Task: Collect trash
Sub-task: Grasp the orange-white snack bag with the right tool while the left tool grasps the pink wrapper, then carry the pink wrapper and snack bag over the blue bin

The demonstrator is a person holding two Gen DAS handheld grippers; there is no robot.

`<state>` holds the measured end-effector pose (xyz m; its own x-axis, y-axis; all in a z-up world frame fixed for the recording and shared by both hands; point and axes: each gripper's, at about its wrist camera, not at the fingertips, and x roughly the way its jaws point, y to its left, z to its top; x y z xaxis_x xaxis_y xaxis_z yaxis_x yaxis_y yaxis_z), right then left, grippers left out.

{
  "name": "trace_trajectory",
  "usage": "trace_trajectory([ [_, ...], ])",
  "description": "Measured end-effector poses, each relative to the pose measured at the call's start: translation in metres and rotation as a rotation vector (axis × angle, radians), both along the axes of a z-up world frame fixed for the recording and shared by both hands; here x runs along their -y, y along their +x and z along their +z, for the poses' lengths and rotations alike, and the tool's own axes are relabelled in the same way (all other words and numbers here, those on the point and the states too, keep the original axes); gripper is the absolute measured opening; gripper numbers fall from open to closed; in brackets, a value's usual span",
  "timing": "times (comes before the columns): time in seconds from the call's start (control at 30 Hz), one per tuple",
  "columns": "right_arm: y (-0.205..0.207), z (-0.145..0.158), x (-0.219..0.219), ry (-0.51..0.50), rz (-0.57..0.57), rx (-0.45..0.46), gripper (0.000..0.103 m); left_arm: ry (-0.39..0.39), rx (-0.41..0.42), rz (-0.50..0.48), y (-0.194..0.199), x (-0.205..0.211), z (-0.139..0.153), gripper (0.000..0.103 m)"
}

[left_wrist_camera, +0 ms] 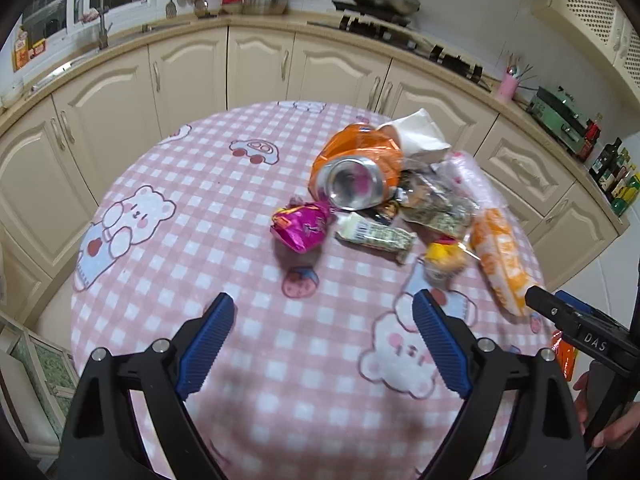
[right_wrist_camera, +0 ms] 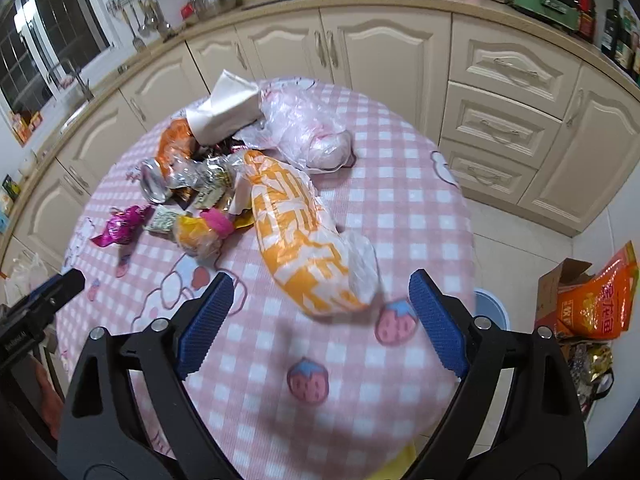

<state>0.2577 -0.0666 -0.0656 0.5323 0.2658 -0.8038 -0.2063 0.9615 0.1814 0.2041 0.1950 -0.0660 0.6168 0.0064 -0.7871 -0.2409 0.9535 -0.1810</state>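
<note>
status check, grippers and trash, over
Left gripper open, empty. Right gripper open, empty, orange bag just ahead. Trash pile untouched on table. Nothing in the way.

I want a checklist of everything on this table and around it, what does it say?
Surface: round table with pink checked cartoon cloth.
Job's things: crushed orange can, magenta wrapper, orange-and-white bag, clear plastic bag, white tissue, small wrappers, all piled together.
Clutter: nothing seen.
Grippers: left gripper and right gripper open, empty.
Cables: nothing seen.
Surroundings: cream cabinets, stove, cardboard box on floor.
</note>
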Motion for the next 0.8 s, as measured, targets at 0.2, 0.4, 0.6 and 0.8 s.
trace_trajectory([
  [0.2, 0.027, -0.020, -0.012, -0.031, 0.012, -0.047, 0.088, -0.028, -0.060, -0.023, 0.039, -0.019, -0.016, 0.089],
  [0.4, 0.047, -0.030, -0.018, -0.056, 0.014, -0.052, 0.088, -0.033, -0.065, 0.002, 0.077, -0.037, -0.027, 0.088],
  [0.6, 0.054, -0.033, -0.028, -0.113, 0.031, -0.015, 0.088, -0.086, -0.117, -0.023, 0.094, -0.045, -0.046, 0.053],
  [0.8, 0.049, -0.028, -0.023, -0.075, 0.031, 0.015, 0.047, -0.046, -0.100, 0.011, 0.086, -0.047, -0.042, 0.045],
])
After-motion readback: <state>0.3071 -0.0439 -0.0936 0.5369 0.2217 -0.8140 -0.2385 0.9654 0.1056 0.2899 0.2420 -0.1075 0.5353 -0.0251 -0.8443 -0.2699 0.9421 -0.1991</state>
